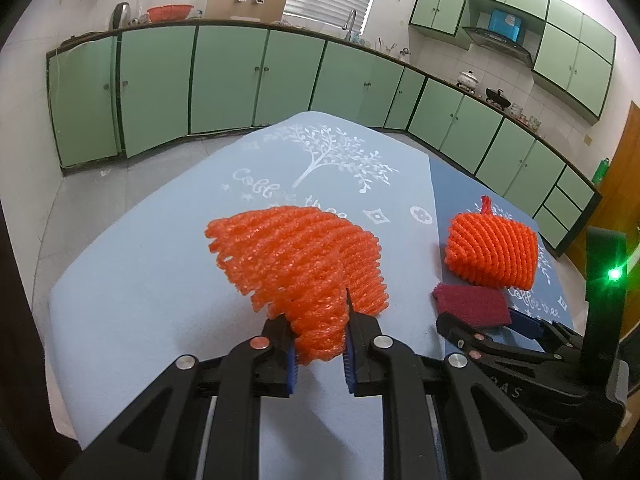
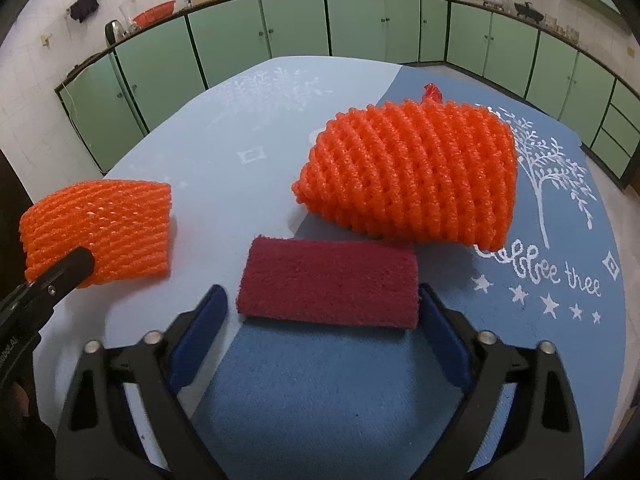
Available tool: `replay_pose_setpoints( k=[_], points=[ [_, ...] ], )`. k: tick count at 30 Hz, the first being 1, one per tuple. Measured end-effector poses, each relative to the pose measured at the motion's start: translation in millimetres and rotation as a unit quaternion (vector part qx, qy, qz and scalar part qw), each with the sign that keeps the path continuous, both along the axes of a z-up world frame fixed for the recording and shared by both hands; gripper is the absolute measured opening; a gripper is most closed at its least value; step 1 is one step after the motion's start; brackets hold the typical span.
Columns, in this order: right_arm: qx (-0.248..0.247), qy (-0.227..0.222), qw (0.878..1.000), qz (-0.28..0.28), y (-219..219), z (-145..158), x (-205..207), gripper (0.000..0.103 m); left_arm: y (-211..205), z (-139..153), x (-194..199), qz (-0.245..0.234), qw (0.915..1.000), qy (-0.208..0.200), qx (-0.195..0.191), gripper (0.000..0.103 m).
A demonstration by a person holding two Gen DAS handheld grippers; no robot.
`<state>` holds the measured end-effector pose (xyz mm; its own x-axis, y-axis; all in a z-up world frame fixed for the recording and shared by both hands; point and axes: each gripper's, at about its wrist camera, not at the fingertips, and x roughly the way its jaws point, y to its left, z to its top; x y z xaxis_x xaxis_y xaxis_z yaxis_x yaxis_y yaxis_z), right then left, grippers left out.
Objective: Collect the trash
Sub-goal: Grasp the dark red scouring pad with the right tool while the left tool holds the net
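Between the left gripper jaws, an orange foam net is pinched tight. Between the wide-open right gripper jaws, a maroon scouring pad lies ungripped on the worktop; beyond, a second net.

the left hand-held gripper pinched an orange foam mesh sleeve above the pale blue bench; a maroon scouring pad lay nearby.
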<state>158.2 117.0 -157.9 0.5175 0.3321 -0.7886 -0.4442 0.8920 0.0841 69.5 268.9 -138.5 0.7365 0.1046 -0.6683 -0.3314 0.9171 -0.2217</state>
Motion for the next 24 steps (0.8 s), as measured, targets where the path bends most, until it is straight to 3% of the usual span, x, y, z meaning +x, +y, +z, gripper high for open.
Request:
replay_pose_setpoints(
  k=[9,24],
  points=[
    [0.028,-0.005,1.000,0.005,-11,9,-5,0.081,-4,6,-1,-0.001,0.9999,-0.003,0.011,0.017],
    [0.065,-0.048,0.997,-0.021,-94,63,-36,0.081,-54,31,-2,-0.050,0.9981,-0.029,0.019,0.018]
  ],
)
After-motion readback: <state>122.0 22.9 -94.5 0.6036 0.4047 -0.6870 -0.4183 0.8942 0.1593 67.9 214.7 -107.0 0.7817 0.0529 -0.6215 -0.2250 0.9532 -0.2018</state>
